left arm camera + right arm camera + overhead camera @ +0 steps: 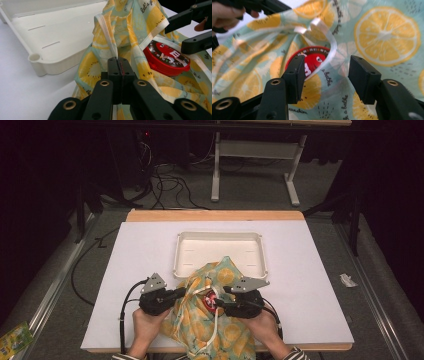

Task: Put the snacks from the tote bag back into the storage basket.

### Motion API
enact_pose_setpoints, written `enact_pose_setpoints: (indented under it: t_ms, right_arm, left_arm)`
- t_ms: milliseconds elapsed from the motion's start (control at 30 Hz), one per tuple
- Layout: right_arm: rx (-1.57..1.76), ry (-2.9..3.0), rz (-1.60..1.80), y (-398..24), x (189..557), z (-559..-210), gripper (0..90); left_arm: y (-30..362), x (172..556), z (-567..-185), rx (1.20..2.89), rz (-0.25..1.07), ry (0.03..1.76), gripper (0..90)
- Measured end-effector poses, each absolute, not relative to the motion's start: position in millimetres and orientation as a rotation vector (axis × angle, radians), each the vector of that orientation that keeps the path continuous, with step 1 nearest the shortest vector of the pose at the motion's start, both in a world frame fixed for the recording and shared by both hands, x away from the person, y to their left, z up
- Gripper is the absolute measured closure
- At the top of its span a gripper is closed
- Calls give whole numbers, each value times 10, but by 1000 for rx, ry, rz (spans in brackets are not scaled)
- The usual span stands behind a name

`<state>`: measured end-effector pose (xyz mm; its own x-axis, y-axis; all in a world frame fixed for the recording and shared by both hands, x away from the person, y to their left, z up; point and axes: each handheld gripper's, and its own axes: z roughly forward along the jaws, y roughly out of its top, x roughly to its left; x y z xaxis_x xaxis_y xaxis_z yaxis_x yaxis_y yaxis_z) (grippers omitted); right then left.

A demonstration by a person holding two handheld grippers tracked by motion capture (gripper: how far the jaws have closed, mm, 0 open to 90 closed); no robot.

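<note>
We see a drawstring bag [215, 320] of pale green cloth printed with yellow and orange citrus slices and small dark lettering, edged with a cream ribbon cord [108, 32]. It lies on the white bench [130, 270] between the two tools, its top resting against the near rim of a cream tray [220, 240] just beyond them. In its open mouth sits a round red tin [166, 58] with a dark printed lid. Our left tool [117, 60] is clamped tight on the bag's edge, the cloth and cord rising straight from its tips. Our right tool [324, 72] stands apart with nothing pressed between its pads, the tin and a loop of cord showing just ahead of its gap. Most of the tin is buried under folds, its lid print too small to read, and the bag's near end is cut off at the bench edge.
</note>
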<state>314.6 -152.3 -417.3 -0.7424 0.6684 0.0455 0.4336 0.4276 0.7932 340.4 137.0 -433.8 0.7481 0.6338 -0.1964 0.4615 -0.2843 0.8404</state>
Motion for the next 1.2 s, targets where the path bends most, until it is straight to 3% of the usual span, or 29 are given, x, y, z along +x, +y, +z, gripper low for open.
enact_pose_setpoints:
  t_ms: [200,467,767,1200]
  right_arm:
    - [969,2417,1235,-1575,3151,-4188,532]
    - [969,2419,1237,-1696,3133,-4184,743]
    - [933,2430,1211,-1670,3108,-4172,900]
    - [896,2385,1237,-1740,3059,-4099,900]
  left_arm:
    - [1367,3406,-4337,1934,213,835,899]
    - [1364,3412,-4340,1930,214,836,898]
    - [1364,3406,-4337,1922,215,836,898]
    - [1382,3406,-4331,1924,219,835,898]
